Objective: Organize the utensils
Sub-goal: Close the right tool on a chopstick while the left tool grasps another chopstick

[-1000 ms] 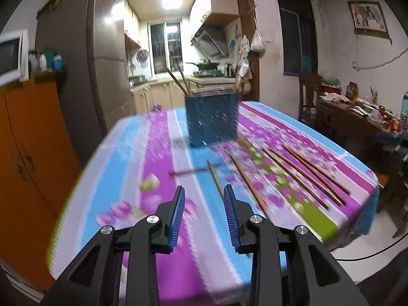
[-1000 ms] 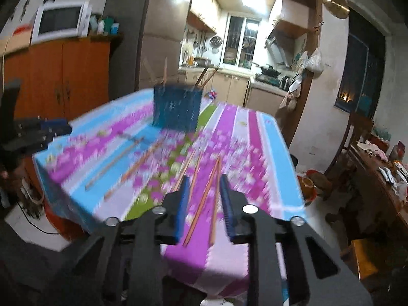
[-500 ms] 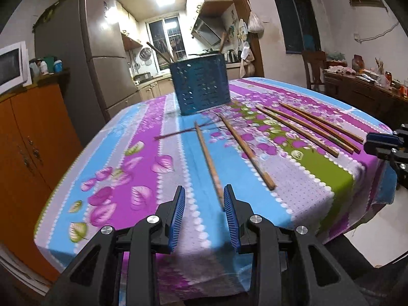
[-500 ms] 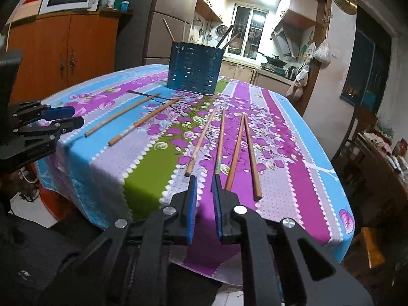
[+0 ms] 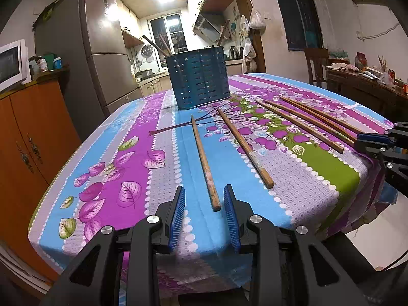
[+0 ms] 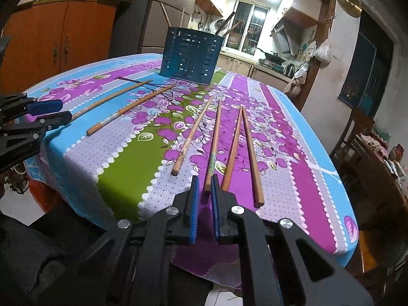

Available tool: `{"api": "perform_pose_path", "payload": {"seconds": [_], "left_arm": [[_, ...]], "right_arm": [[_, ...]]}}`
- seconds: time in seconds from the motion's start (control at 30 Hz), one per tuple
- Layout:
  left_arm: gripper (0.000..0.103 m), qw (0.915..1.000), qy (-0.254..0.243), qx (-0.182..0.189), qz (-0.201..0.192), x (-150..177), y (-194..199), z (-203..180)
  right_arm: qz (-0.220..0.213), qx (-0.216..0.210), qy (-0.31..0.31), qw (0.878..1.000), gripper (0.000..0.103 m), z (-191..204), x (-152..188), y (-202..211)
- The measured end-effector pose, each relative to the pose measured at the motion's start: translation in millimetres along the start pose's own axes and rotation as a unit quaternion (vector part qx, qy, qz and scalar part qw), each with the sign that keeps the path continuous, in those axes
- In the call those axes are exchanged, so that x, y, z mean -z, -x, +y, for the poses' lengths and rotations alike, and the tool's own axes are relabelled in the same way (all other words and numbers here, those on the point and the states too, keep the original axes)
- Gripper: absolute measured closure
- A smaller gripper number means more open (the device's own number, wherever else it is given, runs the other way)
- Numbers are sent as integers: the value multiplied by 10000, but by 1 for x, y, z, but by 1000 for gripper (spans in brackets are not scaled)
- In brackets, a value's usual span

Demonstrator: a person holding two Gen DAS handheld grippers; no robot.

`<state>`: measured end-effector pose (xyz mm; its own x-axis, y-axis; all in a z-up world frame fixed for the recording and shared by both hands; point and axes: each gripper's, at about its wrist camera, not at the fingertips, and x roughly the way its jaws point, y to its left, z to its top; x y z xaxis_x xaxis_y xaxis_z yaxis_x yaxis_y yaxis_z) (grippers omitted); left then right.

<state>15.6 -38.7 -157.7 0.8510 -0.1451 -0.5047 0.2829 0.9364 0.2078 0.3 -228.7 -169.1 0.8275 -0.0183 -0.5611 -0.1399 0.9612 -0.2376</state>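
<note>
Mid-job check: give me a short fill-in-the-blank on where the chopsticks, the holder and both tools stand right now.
1. Loose chopsticks lying on the tablecloth number ____.
2. The blue holder stands at the table's ____ end, away from both tools.
3. The left tool is lined up on the near end of the leftmost chopstick, its fingers standing ____.
4. The right tool brackets the tip of the chopstick that is ____ from the right.

Missing words: six; far; open; third
</note>
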Motion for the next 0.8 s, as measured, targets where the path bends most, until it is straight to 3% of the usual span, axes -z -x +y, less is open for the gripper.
{"api": "perform_pose_path", "payload": {"seconds": [0.8], "left_arm": [[70, 9999, 13, -127, -103, 6, -6, -3]], "right_arm": [[118, -71, -747, 9971, 96, -5, -3, -7]]}}
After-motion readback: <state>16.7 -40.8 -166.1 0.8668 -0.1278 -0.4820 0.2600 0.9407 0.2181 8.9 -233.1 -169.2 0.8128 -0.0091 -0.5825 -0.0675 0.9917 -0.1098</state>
